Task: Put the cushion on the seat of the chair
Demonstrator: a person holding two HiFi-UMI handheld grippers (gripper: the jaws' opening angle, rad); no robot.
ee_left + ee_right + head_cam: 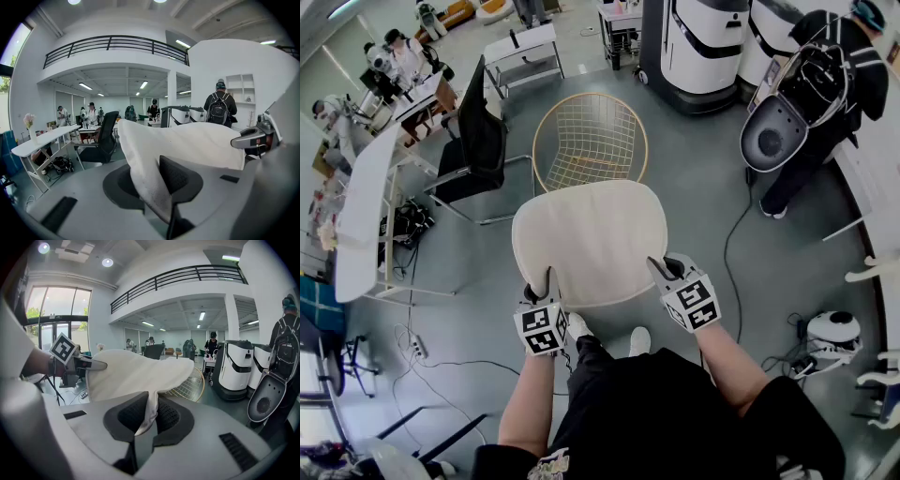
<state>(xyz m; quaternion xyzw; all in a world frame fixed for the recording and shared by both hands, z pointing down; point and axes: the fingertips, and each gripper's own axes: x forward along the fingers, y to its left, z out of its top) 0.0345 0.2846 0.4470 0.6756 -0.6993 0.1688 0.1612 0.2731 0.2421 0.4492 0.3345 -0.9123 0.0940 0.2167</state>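
I hold a flat cream cushion (pixel 589 236) in the air by its near edge, one gripper at each corner. My left gripper (pixel 541 292) is shut on the near left corner; the cushion (pixel 159 154) fills the space between its pads. My right gripper (pixel 667 276) is shut on the near right corner, where a thin fold of the cushion (pixel 149 411) is pinched. The gold wire chair (pixel 589 142) stands just beyond the cushion's far edge, its seat partly covered by it, and it shows as the gold wire chair (pixel 190 385) past the cushion in the right gripper view.
A black office chair (pixel 475 141) stands left of the wire chair, beside a long white table (pixel 364 211). Big white machines (pixel 698 47) stand behind. A person with a backpack (pixel 825 84) is at the right. Cables (pixel 731 253) lie on the floor.
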